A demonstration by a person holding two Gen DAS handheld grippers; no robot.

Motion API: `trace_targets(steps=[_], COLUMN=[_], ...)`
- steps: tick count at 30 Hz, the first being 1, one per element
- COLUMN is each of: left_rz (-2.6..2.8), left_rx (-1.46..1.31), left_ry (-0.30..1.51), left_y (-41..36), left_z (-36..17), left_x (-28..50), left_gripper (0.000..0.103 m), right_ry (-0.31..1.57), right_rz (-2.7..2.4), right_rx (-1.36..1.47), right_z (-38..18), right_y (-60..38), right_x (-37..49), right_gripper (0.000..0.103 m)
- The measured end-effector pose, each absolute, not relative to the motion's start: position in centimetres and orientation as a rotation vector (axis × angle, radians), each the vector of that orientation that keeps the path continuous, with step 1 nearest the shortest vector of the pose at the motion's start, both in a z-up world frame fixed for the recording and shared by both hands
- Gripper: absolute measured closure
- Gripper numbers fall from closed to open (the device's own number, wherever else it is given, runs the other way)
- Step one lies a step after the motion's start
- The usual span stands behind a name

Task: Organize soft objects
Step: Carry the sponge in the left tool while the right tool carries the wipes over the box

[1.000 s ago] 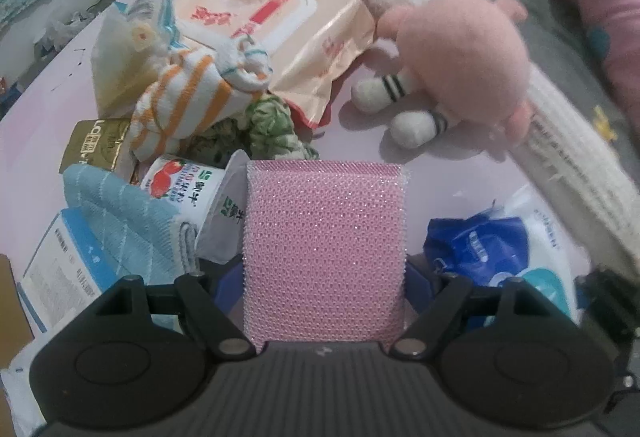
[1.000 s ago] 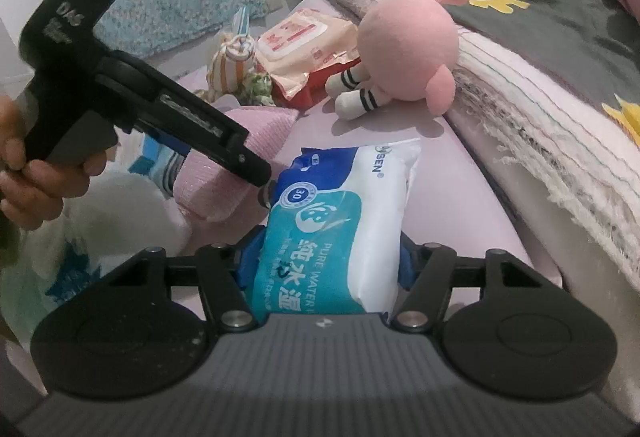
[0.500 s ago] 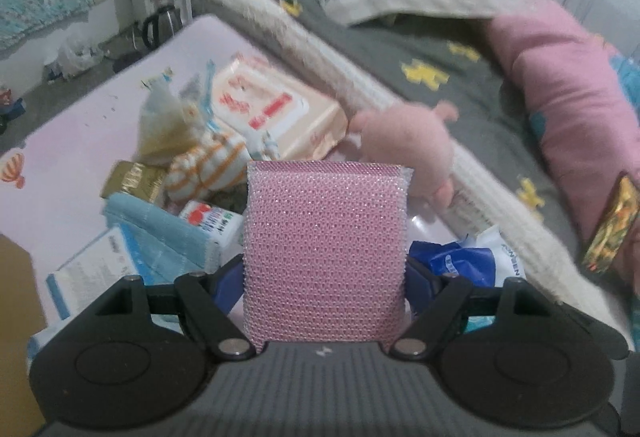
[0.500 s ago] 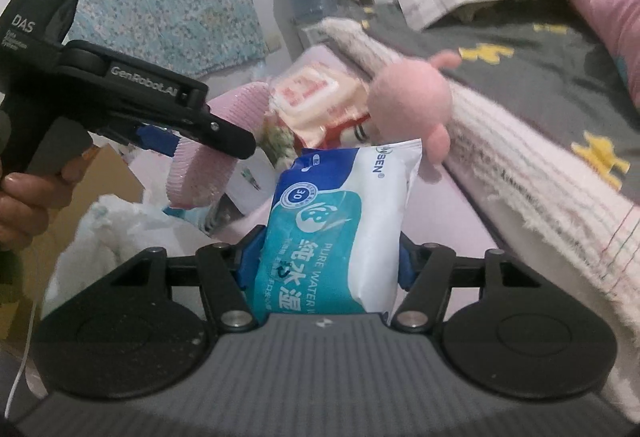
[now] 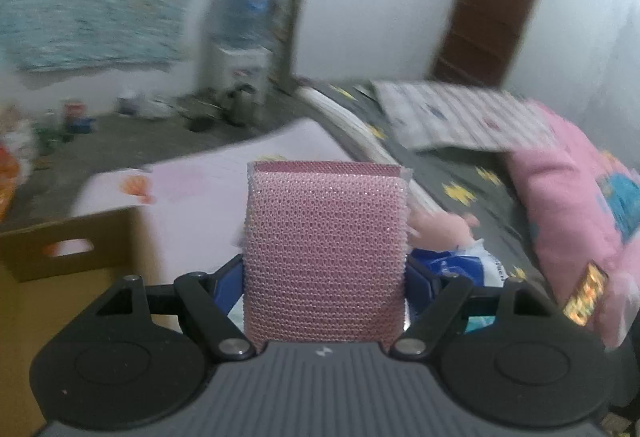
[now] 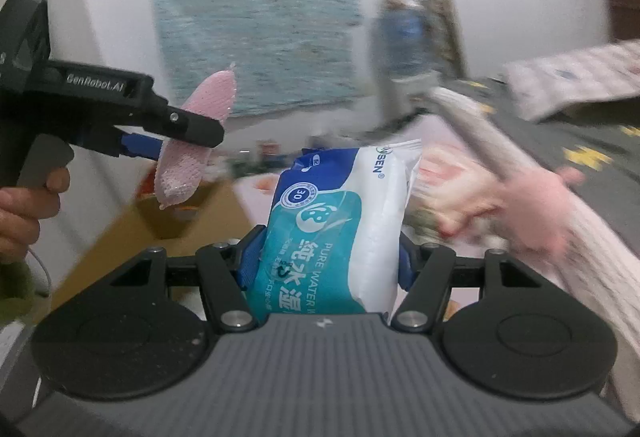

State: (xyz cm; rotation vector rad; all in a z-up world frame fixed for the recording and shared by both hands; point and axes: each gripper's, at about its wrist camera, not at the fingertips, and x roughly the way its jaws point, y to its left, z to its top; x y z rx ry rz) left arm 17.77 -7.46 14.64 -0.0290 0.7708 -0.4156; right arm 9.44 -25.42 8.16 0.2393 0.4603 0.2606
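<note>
- At the far left of the right wrist view, a hand (image 6: 24, 213) is gripping the black handle of the left gripper (image 6: 180, 147), and this gripper is clamping a pink mesh sponge (image 6: 192, 141) in the air, above a cardboard box (image 6: 160, 229).
- Between the blue pads of the left gripper, in its own view, the pink mesh sponge (image 5: 326, 253) is standing upright and filling the gap; the cardboard box (image 5: 60, 249) is lying low on the left.
- At the middle, the right gripper (image 6: 326, 261) is holding a blue and white pack of wet wipes (image 6: 340, 221) between its pads.
- On the right, a pink plush toy (image 6: 532, 205) is showing blurred, beside the bed (image 6: 580, 141) with its grey cover.
</note>
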Motion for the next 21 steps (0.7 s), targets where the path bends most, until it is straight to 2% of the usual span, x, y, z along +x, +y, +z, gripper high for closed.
trace_targets(steps=[7,17,21], left_rz=[-0.183,0.087,0.153], left_rx=[-0.087,-0.128,-0.153], left_ry=[0.753,0.866,0.888], left_y=[3.1,15.6,18.3], left_z=[14.7,9.2,7.4], left_x=[17.3,22.6,24.9], left_gripper=[0.022,0.022,0.022], right_ry=[0.512,0.732,0.808], right_rz=[0.498,0.595,0.581], right_rx=[0.261,0.237,0.182], right_z=[11.2,11.7,11.4], right_y=[-17.2,-3.0,3.0], right_x=[15.1,24.5,28.0], right_gripper=[0.042,0.042,0.042])
